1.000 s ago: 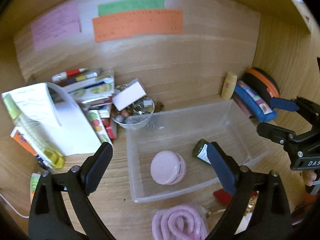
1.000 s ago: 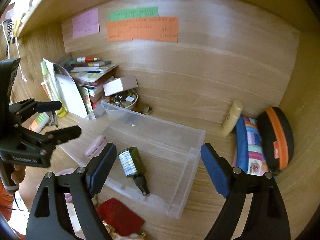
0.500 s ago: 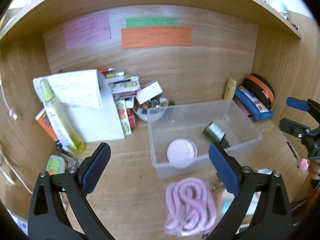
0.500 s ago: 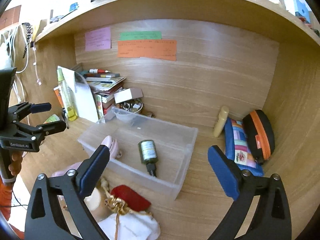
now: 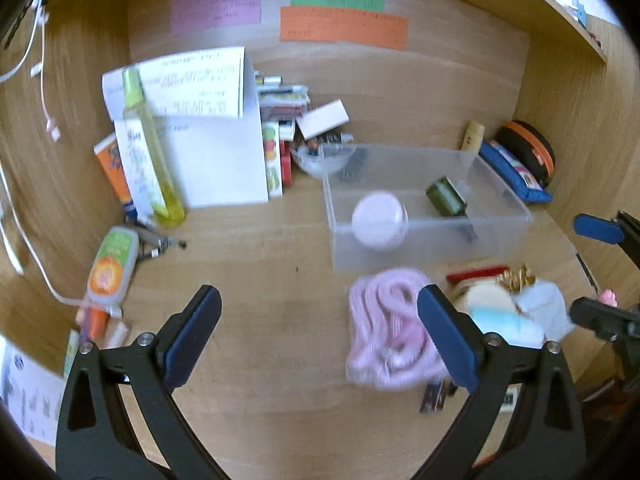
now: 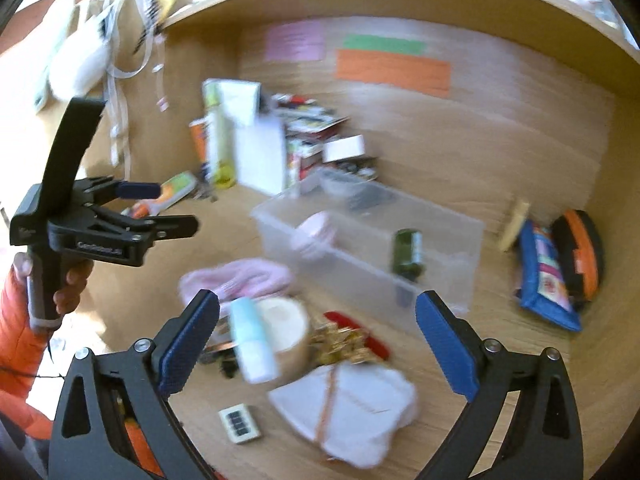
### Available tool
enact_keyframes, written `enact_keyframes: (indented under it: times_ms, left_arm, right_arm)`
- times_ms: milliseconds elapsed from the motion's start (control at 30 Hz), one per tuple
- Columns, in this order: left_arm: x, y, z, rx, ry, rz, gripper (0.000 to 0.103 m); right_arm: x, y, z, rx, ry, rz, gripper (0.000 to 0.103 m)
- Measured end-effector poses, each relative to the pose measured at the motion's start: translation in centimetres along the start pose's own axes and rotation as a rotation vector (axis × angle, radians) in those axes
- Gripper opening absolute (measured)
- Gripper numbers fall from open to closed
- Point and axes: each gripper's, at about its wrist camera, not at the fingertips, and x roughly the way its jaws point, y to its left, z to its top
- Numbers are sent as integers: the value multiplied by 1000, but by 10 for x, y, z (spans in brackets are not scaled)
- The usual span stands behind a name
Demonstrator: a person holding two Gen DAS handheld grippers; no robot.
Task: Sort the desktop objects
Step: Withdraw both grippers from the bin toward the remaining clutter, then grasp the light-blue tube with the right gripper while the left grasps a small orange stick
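Right claw (image 6: 316,344): jaws spread wide, nothing between the pads. Directly under and just ahead of it sits the unsorted pile: a pale blue tube (image 6: 252,340), long axis running roughly away from the claw and tilted a little left, lying against a round cream container (image 6: 286,330). A folded white cloth (image 6: 352,408) lies nearer, slightly right.

Left claw (image 5: 318,336): jaws also wide apart and empty, over bare counter (image 5: 260,264). The pink coiled cord (image 5: 390,328) sits against its right finger.

Judgement: the right claw is nearer the tube; closing across its narrow width should need little wrist roll.

Beyond the pile: clear bin (image 6: 440,288), near wall facing the claws, holding a green bottle (image 6: 408,252) and a pink round case (image 5: 378,220). Room to lift is open above; the shelf overhang limits height further back.
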Motion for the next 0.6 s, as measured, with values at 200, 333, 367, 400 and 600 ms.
enact_keyframes:
  times_ms: [200,333,367,400,600]
  left_arm:
    - [-6,-9,-34,29,32,12,100]
    - [-10,-10,-54,22,57,-28,100]
    - [-10,-11,-58,15,69,-44,100]
    - [-9,-12,-62,11,78,-64,100]
    - [2,-28,-74,32,117,-110,100]
  right_arm:
    - [21,25,-11,-54,54,53,83]
    - [36,32,-16,-93,99,80,59]
    - [41,34,-16,-106,111,85,57]
    - [43,35,-17,-111,119,88,53]
    - [57,40,-14,-154,165,97,42]
